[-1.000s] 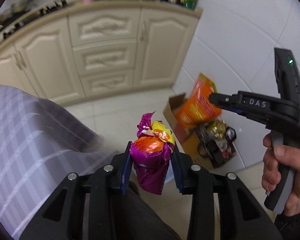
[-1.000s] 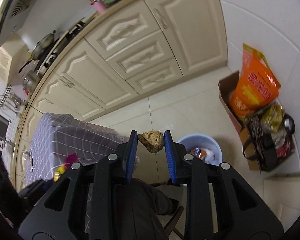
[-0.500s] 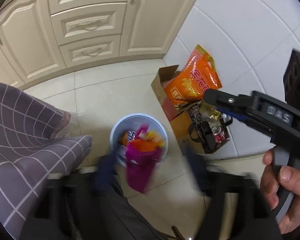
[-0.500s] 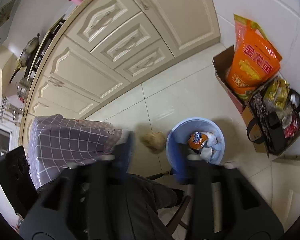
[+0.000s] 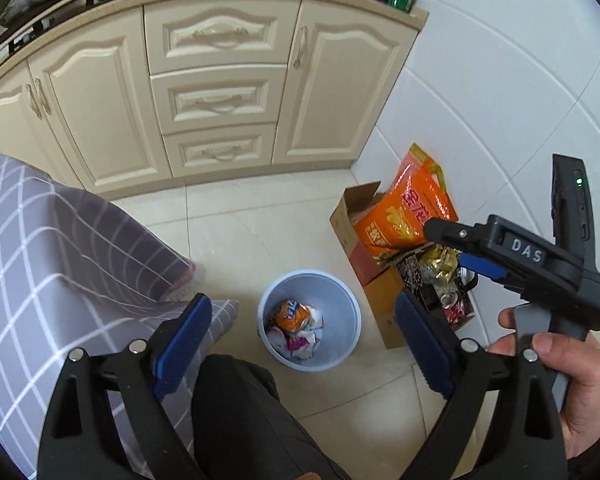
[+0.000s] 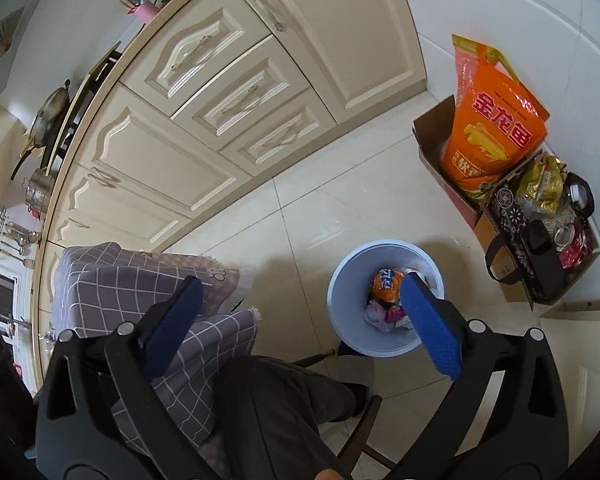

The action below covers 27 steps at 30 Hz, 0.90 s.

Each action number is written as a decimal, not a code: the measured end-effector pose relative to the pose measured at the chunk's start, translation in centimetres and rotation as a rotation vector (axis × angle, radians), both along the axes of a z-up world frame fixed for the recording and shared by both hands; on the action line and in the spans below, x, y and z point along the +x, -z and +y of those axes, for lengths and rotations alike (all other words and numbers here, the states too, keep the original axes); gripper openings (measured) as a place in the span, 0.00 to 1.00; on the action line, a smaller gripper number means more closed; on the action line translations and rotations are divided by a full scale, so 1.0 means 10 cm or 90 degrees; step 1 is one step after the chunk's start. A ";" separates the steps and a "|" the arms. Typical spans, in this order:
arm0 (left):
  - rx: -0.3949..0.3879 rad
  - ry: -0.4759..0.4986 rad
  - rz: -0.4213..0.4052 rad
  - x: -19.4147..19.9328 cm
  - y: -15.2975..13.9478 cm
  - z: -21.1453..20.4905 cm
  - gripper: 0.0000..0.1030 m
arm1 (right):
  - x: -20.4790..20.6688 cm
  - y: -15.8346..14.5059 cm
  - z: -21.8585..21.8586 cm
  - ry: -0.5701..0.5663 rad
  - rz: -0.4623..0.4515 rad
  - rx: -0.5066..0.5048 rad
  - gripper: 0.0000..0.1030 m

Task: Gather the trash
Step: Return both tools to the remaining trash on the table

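Bright even indoor light, sharp focus, soft floor shadows, strong fisheye edge bending

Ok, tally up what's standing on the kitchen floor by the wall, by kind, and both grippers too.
Blue bins: 1
Cardboard boxes: 1
Orange bags: 1
Black patterned tote bags: 1
Open, empty grippers: 2, the left gripper and the right gripper
Total: 6
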<state>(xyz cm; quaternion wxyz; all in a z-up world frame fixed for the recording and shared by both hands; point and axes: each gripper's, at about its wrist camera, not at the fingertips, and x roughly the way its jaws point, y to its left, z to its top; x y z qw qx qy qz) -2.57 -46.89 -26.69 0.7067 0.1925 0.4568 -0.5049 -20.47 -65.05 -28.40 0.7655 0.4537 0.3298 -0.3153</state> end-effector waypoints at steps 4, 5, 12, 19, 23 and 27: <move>-0.024 -0.009 -0.014 0.01 -0.17 0.10 0.88 | 0.08 -0.10 0.07 -0.011 -0.003 -0.010 0.94; -0.032 -0.012 -0.015 0.02 -0.22 0.14 0.88 | 0.10 -0.14 0.09 -0.015 -0.004 -0.014 0.94; -0.088 -0.045 -0.042 0.14 -0.58 0.45 0.89 | 0.35 -0.46 0.28 -0.049 -0.023 -0.051 0.94; -0.138 -0.116 -0.101 0.42 -0.94 0.98 0.90 | 0.85 -0.85 0.64 -0.121 -0.051 -0.095 0.94; -0.160 -0.181 -0.127 0.70 -1.13 1.42 0.90 | 1.20 -1.06 0.93 -0.173 -0.068 -0.118 0.94; -0.173 -0.252 -0.160 0.97 -1.27 1.90 0.91 | 1.60 -1.23 1.30 -0.238 -0.075 -0.142 0.94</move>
